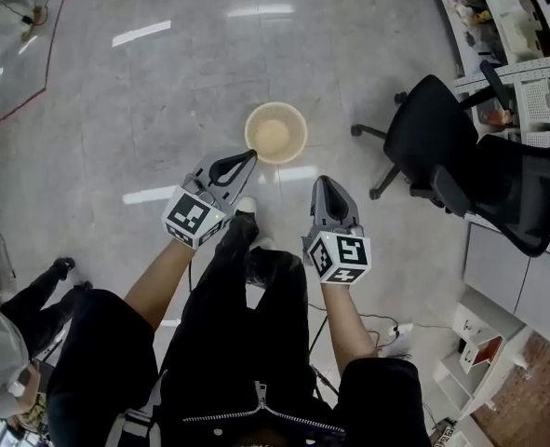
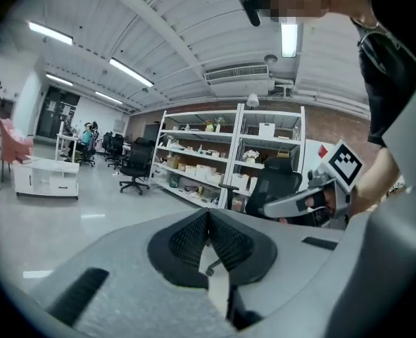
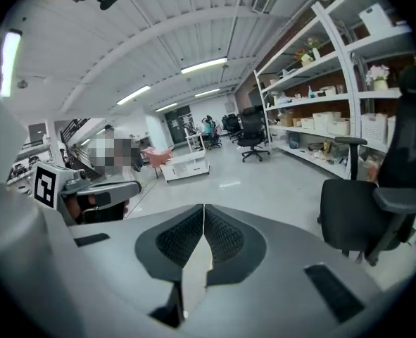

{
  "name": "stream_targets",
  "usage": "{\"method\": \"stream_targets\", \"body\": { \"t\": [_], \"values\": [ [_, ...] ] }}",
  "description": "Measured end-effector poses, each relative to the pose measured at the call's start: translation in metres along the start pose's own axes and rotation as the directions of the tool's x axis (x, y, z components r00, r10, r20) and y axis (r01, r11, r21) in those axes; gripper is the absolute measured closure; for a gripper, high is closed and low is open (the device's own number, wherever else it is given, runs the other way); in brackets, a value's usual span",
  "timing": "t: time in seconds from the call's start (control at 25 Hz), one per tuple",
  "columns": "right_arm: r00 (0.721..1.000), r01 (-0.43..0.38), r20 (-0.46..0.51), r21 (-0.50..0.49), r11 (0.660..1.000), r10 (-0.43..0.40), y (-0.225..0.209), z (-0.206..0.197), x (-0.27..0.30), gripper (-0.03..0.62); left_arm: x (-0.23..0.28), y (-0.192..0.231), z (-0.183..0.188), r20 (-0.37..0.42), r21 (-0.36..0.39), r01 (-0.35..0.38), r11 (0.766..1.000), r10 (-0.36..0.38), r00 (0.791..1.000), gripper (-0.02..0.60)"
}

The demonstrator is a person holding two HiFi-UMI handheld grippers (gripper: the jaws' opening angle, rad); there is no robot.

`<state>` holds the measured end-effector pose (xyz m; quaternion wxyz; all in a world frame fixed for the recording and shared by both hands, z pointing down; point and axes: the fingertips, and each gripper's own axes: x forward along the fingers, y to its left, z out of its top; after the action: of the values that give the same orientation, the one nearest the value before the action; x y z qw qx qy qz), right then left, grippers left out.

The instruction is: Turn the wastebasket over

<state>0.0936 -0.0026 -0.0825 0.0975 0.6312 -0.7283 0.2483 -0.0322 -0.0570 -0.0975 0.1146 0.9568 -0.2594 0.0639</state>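
Note:
In the head view the beige round wastebasket (image 1: pixel 275 132) stands upright on the grey floor, its open mouth facing up. My left gripper (image 1: pixel 250 155) is held above and just short of its near rim, jaws shut with nothing between them. My right gripper (image 1: pixel 321 182) hovers to the right of the basket and nearer to me, also shut and empty. Both point roughly forward across the room. The left gripper view shows its closed jaws (image 2: pixel 208 213) and the right gripper (image 2: pixel 313 192) beside them; the right gripper view shows closed jaws (image 3: pixel 204 208) and no basket.
A black office chair (image 1: pixel 423 147) stands right of the basket, with a second dark chair (image 1: pixel 526 189) and a desk beyond. Shelving (image 2: pixel 215 157) lines the wall. A person's legs (image 1: pixel 42 291) are at lower left. A white power strip (image 1: pixel 400 330) lies on the floor.

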Motion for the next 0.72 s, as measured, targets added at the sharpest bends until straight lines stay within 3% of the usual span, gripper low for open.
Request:
{"method": "stream_targets", "body": {
  "t": [0.12,0.4,0.72],
  "values": [
    [1.0,0.015,-0.007,0.021,1.0,-0.014,0.015,0.008,-0.03,0.58,-0.018,-0.02,0.025,-0.018,0.024,-0.014,1.0,0.014,1.0,0.578],
    [0.999,0.01,0.045,0.031,0.999,-0.012,0.021,0.026,-0.068,0.58,-0.023,-0.052,0.042,-0.042,0.09,0.028,0.996,-0.024,0.999,0.578],
    [0.987,-0.034,0.152,-0.09,0.995,0.048,0.024,0.062,-0.122,0.58,-0.023,-0.102,0.08,0.033,0.067,-0.075,0.995,0.072,0.997,0.578]
  ]
}}
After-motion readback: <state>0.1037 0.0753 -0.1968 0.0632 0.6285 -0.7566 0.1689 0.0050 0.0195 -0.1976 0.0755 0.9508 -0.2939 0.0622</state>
